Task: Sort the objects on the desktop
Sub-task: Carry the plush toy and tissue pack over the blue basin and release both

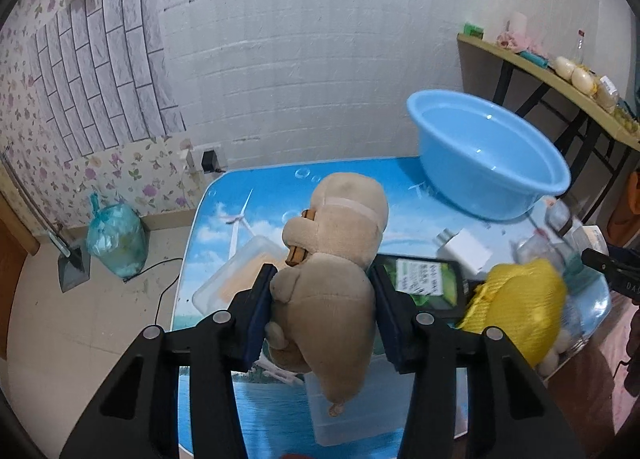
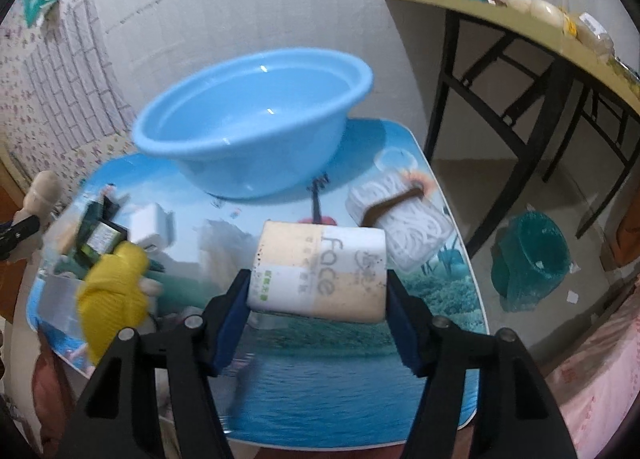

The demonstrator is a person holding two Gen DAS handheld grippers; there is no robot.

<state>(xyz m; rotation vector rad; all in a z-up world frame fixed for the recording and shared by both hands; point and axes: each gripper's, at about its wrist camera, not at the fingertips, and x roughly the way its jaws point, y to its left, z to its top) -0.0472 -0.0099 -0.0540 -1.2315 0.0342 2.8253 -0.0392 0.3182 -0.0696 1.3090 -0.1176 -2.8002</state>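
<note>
My left gripper is shut on a beige plush toy and holds it above the blue printed table. My right gripper is shut on a tissue pack marked "face", held above the table. A light blue basin stands at the table's far side, also in the right wrist view. A yellow mesh bag lies to the right of the plush and shows in the right wrist view. The plush shows at the right view's left edge.
A clear lidded box, a dark green packet and a white charger lie on the table. A white cable bundle lies right of the basin. A side table with items stands at the right. A green bin stands on the floor.
</note>
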